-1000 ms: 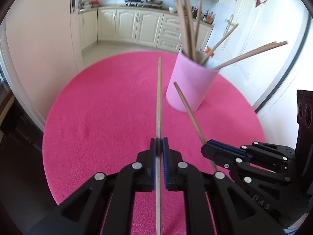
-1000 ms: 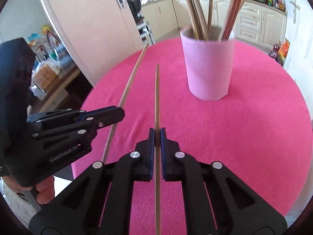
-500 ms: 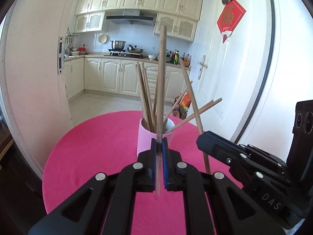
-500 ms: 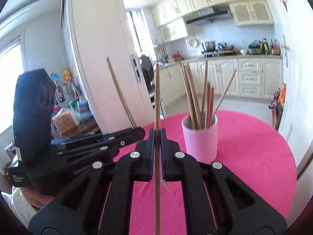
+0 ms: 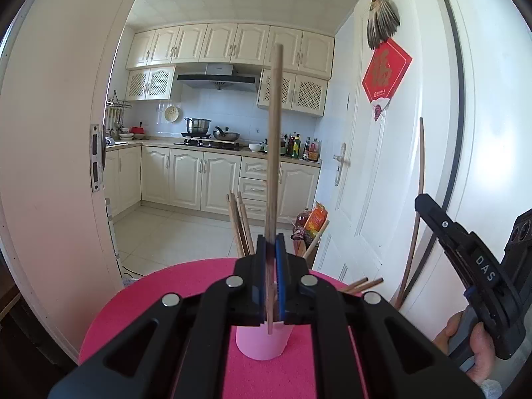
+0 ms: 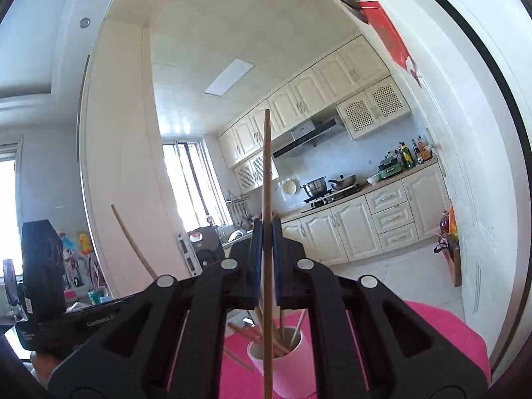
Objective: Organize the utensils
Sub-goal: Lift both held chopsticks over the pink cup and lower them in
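My left gripper (image 5: 271, 241) is shut on a wooden chopstick (image 5: 274, 153) that stands almost upright, its lower end hanging in front of the pink cup (image 5: 262, 342). The cup stands on the round pink table (image 5: 149, 299) and holds several chopsticks. My right gripper (image 6: 266, 224) is shut on a second chopstick (image 6: 266, 173), also upright, above and just in front of the same cup (image 6: 292, 375). In the left wrist view the right gripper (image 5: 420, 201) is raised at the right with its chopstick (image 5: 417, 199). The left hand's chopstick (image 6: 133, 242) shows at the lower left of the right wrist view.
Beyond the table lies a kitchen with cream cabinets (image 5: 186, 179) and a stove with pots (image 5: 199, 126). A white door (image 5: 365, 166) with a red paper sign stands close at the right. A hand (image 5: 472, 345) holds the right gripper's handle.
Both grippers rose and tipped upward with their chopsticks, from lying low over the table to standing near upright above the cup. Both stayed shut on their chopsticks.
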`<action>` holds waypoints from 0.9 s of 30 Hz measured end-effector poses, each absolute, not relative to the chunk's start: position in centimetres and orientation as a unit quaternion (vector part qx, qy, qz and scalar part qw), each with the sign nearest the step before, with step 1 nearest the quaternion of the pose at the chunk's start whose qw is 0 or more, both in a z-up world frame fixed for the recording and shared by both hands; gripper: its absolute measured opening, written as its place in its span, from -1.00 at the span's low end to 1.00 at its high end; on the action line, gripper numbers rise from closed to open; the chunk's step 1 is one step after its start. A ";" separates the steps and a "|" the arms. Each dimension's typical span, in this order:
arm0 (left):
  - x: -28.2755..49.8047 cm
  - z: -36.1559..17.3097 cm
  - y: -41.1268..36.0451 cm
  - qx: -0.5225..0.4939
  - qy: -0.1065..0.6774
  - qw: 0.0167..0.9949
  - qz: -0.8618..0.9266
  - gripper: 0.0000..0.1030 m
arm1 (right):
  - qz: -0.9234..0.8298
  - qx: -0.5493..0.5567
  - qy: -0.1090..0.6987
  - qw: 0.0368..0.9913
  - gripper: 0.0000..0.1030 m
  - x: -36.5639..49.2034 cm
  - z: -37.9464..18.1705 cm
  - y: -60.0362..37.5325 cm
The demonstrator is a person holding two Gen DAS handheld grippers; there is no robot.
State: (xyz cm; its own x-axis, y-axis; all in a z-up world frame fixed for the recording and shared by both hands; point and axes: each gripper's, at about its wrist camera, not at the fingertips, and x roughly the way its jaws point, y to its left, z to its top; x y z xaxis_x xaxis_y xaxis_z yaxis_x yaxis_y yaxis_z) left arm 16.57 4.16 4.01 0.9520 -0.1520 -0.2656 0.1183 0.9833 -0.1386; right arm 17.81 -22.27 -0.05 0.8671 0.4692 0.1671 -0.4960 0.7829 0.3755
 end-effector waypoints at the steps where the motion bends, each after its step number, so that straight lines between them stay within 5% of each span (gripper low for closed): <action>1: 17.0 4.0 4.2 -0.063 0.136 0.986 -0.068 -0.88 | 0.257 0.210 -0.032 0.943 -0.89 18.6 -0.2 -22.2; 13: 20.5 4.8 3.3 -0.051 0.091 0.992 -0.067 -0.88 | 0.268 0.201 -0.029 0.942 -0.88 24.6 -1.5 -19.2; 27: 25.1 0.6 3.7 -0.072 0.165 0.981 -0.077 -0.85 | 0.306 0.204 -0.039 0.929 -0.88 26.7 -1.2 -18.6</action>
State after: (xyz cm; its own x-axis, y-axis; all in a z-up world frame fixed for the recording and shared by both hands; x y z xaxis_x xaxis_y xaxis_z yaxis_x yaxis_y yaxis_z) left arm 25.07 3.73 0.64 0.9336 -0.1757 -0.3124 0.1280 0.9776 -0.1673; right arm 26.71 -18.59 -1.20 0.8093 0.5533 0.1974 -0.5851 0.7290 0.3554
